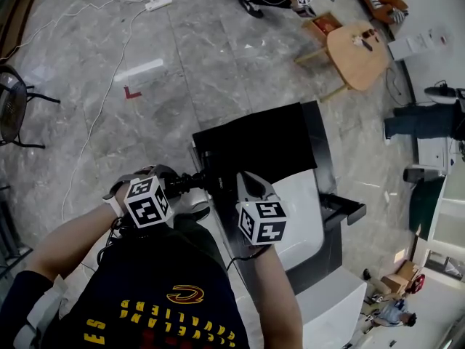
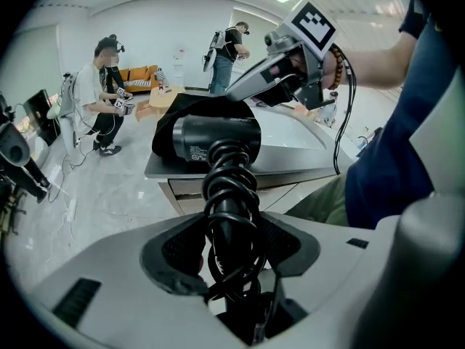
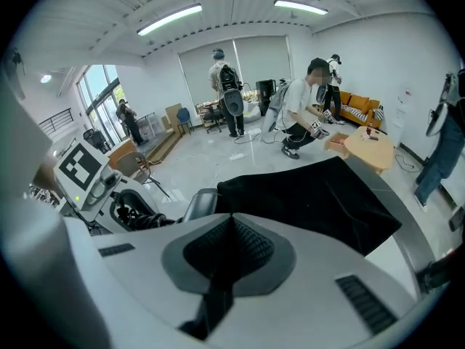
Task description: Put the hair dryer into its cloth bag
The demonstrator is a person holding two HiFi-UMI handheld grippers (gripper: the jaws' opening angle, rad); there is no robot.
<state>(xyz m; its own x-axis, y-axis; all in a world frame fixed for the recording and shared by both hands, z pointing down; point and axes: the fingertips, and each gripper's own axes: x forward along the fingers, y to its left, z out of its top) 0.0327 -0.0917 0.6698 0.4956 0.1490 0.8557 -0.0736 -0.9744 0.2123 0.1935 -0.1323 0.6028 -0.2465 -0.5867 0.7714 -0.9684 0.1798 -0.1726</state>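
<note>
The black hair dryer (image 2: 211, 138) has its cord wound round the handle (image 2: 229, 191). My left gripper (image 2: 232, 244) is shut on that handle, and the barrel points at the black cloth bag (image 2: 190, 106). In the head view the dryer (image 1: 195, 184) sits at the bag's (image 1: 265, 144) near edge on the white table (image 1: 305, 220). My right gripper (image 3: 231, 227) is shut on the near edge of the bag (image 3: 312, 198) and holds it raised. The dryer barrel (image 3: 190, 206) lies just left of that edge. In the head view the right gripper (image 1: 245, 179) is beside the left gripper (image 1: 185, 187).
A round wooden table (image 1: 360, 53) stands far right on the grey floor. A dark chair (image 1: 11, 107) is at the left and a power strip (image 1: 158, 3) with a cable lies far back. Other people (image 3: 301, 107) stand and crouch in the room beyond.
</note>
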